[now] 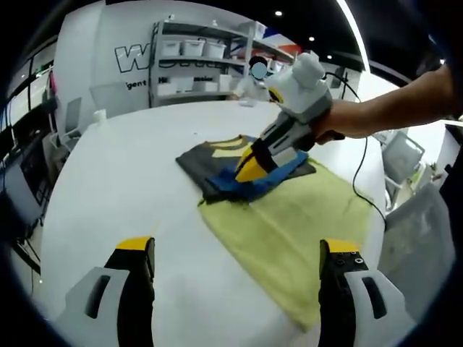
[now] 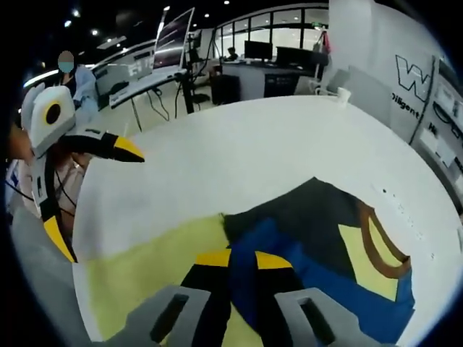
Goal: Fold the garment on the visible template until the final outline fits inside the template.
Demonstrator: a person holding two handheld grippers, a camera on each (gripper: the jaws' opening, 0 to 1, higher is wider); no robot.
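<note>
The right gripper (image 2: 242,260) has its jaws closed together on the blue edge of the shirt (image 2: 325,238). The left gripper (image 1: 239,249) hangs wide open and holds nothing. The folded shirt lies partly on the yellow sheet (image 1: 289,231), on the white table (image 1: 123,181).

The right gripper (image 2: 242,259) pinches the blue edge of the garment (image 2: 325,246) lying just ahead on the yellow template (image 2: 145,271), the left gripper (image 2: 94,191) open off to its left.
</note>
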